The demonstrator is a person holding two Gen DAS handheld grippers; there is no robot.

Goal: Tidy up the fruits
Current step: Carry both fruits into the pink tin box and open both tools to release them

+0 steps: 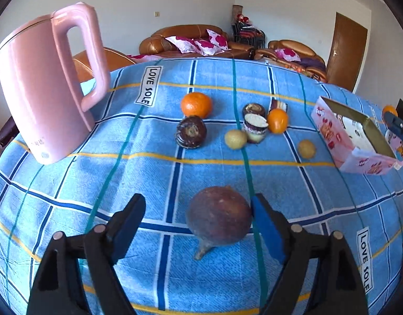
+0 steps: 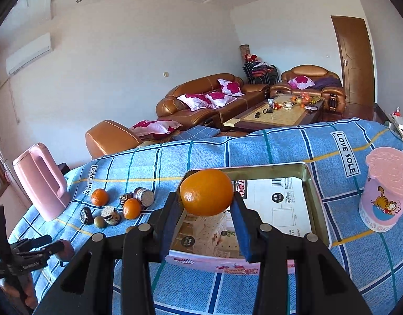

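We carry an orange (image 2: pixel 206 192) clamped in our right fingers (image 2: pixel 206 211) above the open tin box (image 2: pixel 318 202), next releasing it inside, while our left fingers (image 1: pixel 198 225) stand apart around a brown fruit (image 1: pixel 219 214), six o'clock of the scattered pile.

The near strip of the cloth (image 1: pixel 70 183) is bare apart from a brown fruit (image 1: pixel 219 215) between the left gripper (image 1: pixel 198 223) fingers, with a gap on its left side. Farther in, a cluster of oranges (image 1: pixel 196 104) and cut fruits (image 1: pixel 255 127) crowds the middle. The kettle (image 1: pixel 46 86) walls off the far left. On the right the open box (image 2: pixel 314 202) has free room inside, seemingly, under the held orange (image 2: pixel 206 192); a cup (image 2: pixel 385 191) stands just right of it.
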